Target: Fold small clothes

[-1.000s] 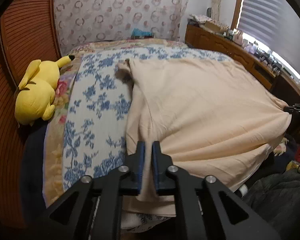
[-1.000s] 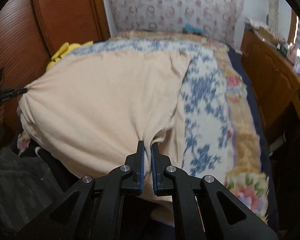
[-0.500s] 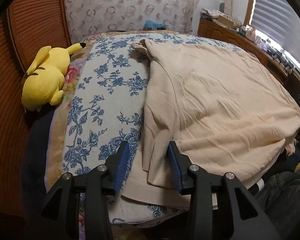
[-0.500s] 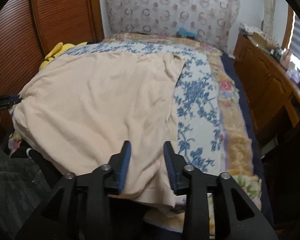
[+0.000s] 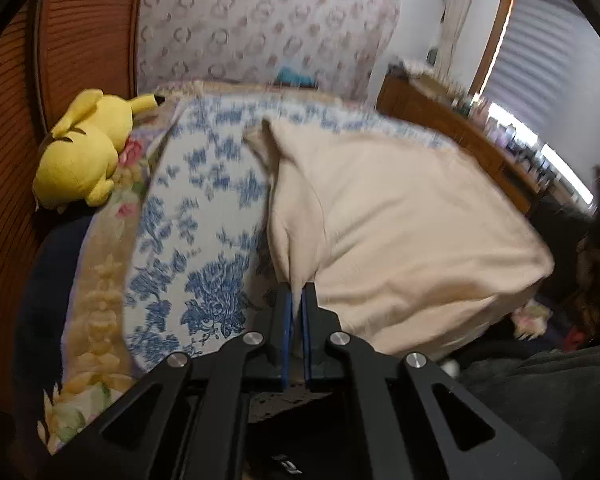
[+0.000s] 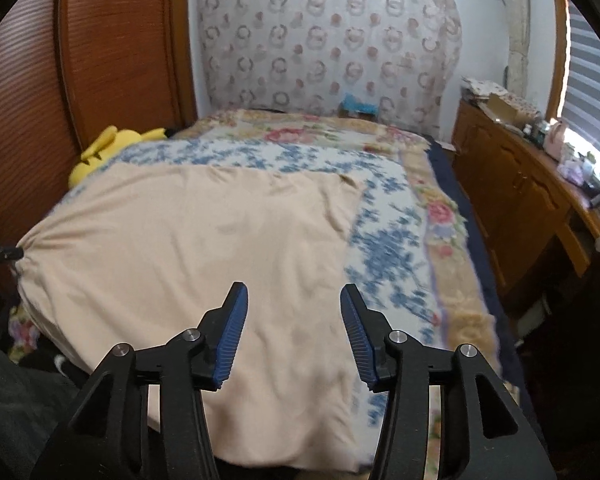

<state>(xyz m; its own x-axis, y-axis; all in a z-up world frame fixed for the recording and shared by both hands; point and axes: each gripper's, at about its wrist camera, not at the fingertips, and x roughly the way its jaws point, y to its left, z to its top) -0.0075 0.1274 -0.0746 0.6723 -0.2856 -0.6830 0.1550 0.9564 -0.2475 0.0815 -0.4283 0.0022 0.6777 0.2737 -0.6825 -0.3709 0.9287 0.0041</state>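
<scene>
A pale peach garment (image 5: 388, 220) lies spread over the blue-flowered cover of the bed (image 5: 204, 216). My left gripper (image 5: 297, 294) is shut on the garment's near left edge, which rises into the jaws. In the right wrist view the same garment (image 6: 204, 248) lies flat, and my right gripper (image 6: 294, 300) is wide open just above its near edge, holding nothing. The left gripper's tip (image 6: 4, 254) shows at the far left, pinching the garment's corner.
A yellow plush toy (image 5: 80, 152) lies at the bed's left side by the wooden sliding door (image 5: 16, 128). A wooden dresser (image 6: 532, 204) with small items runs along the right wall under the window. Dark clothing (image 5: 540, 392) lies at the bed's near end.
Both grippers opened half a second ago and let the garment settle. Since then my left gripper has shut again on the left edge; my right gripper has opened wider and drawn back.
</scene>
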